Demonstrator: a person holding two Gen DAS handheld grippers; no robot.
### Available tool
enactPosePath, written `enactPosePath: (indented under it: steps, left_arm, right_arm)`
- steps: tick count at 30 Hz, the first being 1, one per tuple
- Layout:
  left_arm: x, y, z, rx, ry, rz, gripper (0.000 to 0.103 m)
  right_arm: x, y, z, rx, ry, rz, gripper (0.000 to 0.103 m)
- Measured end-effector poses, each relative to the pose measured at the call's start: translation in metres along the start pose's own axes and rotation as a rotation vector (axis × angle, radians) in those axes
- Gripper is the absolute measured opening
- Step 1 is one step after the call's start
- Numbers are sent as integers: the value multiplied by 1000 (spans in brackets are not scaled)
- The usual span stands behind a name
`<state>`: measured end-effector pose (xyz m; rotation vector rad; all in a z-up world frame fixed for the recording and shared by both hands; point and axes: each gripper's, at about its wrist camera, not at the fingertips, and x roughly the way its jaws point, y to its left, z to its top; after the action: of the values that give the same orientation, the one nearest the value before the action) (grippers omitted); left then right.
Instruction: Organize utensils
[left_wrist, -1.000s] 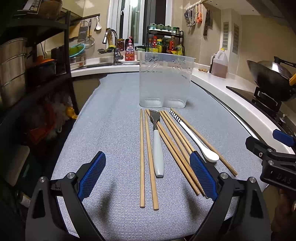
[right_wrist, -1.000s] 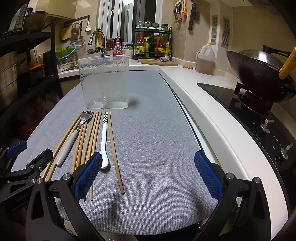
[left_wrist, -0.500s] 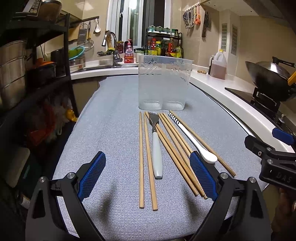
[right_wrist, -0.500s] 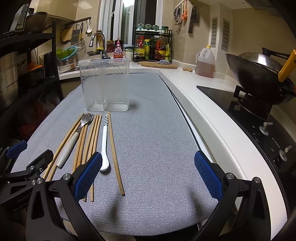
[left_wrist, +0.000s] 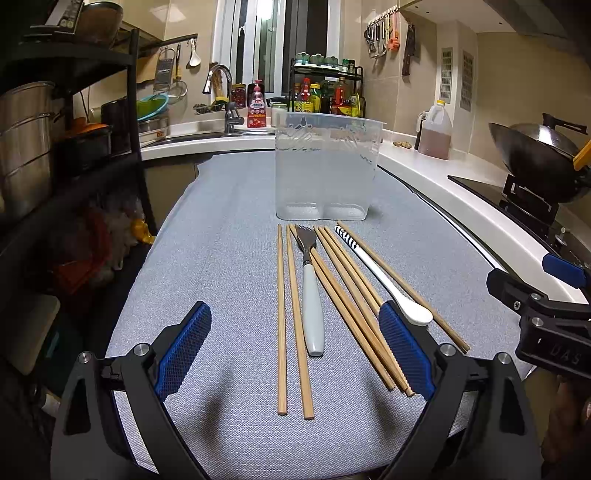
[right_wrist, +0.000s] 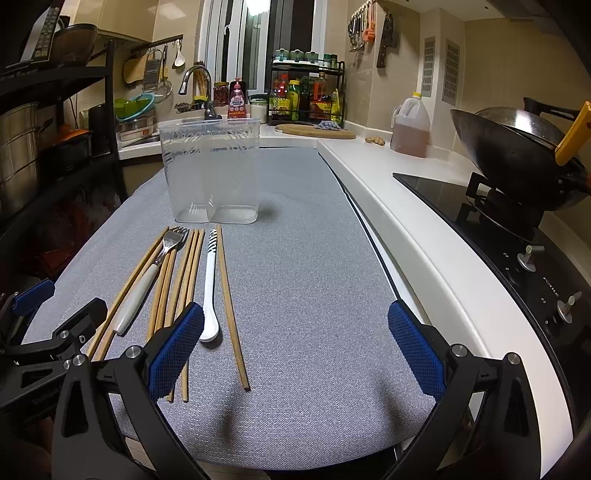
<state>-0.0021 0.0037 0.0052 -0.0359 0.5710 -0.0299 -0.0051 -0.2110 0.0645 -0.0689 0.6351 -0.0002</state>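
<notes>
**Utensils in a row before the clear holder**

On the grey mat (left_wrist: 221, 229), a fork (left_wrist: 312, 295), a white spoon (left_wrist: 388, 284) and loose chopsticks (left_wrist: 281, 314) lie side by side, tips toward 12 o'clock, just short of the empty clear holder (left_wrist: 325, 170) standing upright. The left gripper (left_wrist: 295, 354) hangs at 6 o'clock over their near ends, jaws wide, gripping nothing. The right gripper (right_wrist: 295, 350) sits at 3 o'clock of the row, also wide and empty. A wok (right_wrist: 517, 155) rests on the stove at far right
</notes>
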Motion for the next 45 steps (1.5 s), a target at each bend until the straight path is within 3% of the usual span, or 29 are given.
enactPosePath:
  steps: [30,33,35,39,43,45]
  left_arm:
    - [-1,-3,0,0,-4,3,89]
    - [0,-3,0,2,-4,16,83]
    - [3,-1,-1,0,18,30,73]
    - [13,10,-4,-44,88,32,60]
    - [18,20,-12,-81,140,21,44]
    - [18,23,-15,-91,153,18,41]
  right_arm:
    - [-2,-2,2,12,-13,-4,98]
    - [3,-4,1,25,3,16,97]
    - [8,-8,0,44,36,39,89]
    - [25,-11,-4,58,115,77,59]
    - [38,-5,-12,67,181,159,51]
    - [42,2,-15,49,197,186,50]
